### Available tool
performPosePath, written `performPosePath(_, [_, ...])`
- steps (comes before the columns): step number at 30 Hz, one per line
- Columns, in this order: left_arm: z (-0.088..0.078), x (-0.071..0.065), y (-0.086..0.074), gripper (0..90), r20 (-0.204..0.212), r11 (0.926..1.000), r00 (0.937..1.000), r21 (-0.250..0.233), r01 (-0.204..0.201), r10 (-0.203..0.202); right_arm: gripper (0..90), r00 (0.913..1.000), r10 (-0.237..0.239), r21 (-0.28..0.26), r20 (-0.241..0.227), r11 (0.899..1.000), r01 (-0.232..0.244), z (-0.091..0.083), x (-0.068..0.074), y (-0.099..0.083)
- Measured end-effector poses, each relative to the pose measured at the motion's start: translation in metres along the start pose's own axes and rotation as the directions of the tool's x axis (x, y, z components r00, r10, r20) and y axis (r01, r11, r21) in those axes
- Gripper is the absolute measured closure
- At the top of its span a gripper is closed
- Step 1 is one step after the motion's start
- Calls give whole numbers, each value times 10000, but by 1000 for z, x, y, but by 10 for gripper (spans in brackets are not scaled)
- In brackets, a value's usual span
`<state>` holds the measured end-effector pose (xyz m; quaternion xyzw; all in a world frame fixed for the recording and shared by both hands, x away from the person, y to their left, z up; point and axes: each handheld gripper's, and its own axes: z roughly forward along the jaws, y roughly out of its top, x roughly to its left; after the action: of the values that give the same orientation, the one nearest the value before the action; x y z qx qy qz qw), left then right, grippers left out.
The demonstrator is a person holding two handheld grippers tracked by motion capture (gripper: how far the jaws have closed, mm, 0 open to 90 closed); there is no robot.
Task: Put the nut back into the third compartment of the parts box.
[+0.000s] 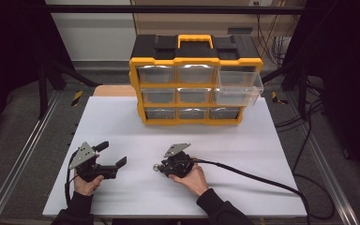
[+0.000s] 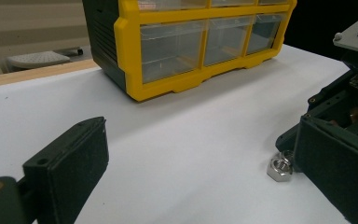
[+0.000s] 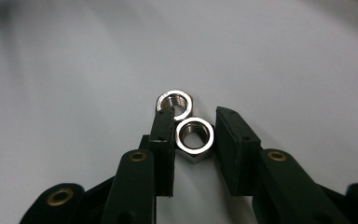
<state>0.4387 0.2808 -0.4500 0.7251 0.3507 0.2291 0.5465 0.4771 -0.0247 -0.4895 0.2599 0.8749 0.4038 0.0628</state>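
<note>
Two steel hex nuts lie on the white table. One nut sits between the pads of my right gripper, which is shut on it. The second nut lies just beyond, touching the tip of the left-hand finger. In the high view the right gripper rests low on the table, pointing left, with a hand behind it. My left gripper stands open at the front left, pointing right, nothing between its fingers. From the left gripper view the nuts show beside the right gripper's body.
A yellow and black drawer cabinet stands at the back of the table, its top right clear drawer pulled out. The right gripper's cable trails over the table to the right. Metal frame rails run along both sides.
</note>
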Motion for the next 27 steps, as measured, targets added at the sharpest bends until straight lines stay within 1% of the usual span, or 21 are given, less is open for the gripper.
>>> performPosePath(5, [0,0,0,30,-9,10000,10000,-9,-1,1,696,10000,-84,39,-42,10000,84,0,0,0])
performPosePath(10, [0,0,0,30,-21,10000,10000,-5,-6,6,702,9999,33,124,-130,9999,-32,-1,-1,1])
performPosePath(13, [0,0,0,30,-20,10000,10000,-5,-2,2,702,9999,26,87,-117,10000,-25,-1,-1,0])
performPosePath(16, [0,0,0,30,-17,10000,10000,-3,-5,5,702,9997,80,120,-211,9999,-77,-3,-1,1])
performPosePath(19, [0,0,0,31,-20,10000,10000,-16,3,-3,702,9997,80,18,-251,10000,-80,-9,-1,3])
performPosePath(21, [0,0,0,31,-18,10000,10000,-12,6,-6,702,9998,-41,-72,-186,10000,39,-15,0,5])
performPosePath(27, [0,0,0,31,-25,10000,10000,-27,2,-2,702,9995,-201,-469,-227,9987,190,-36,3,14])
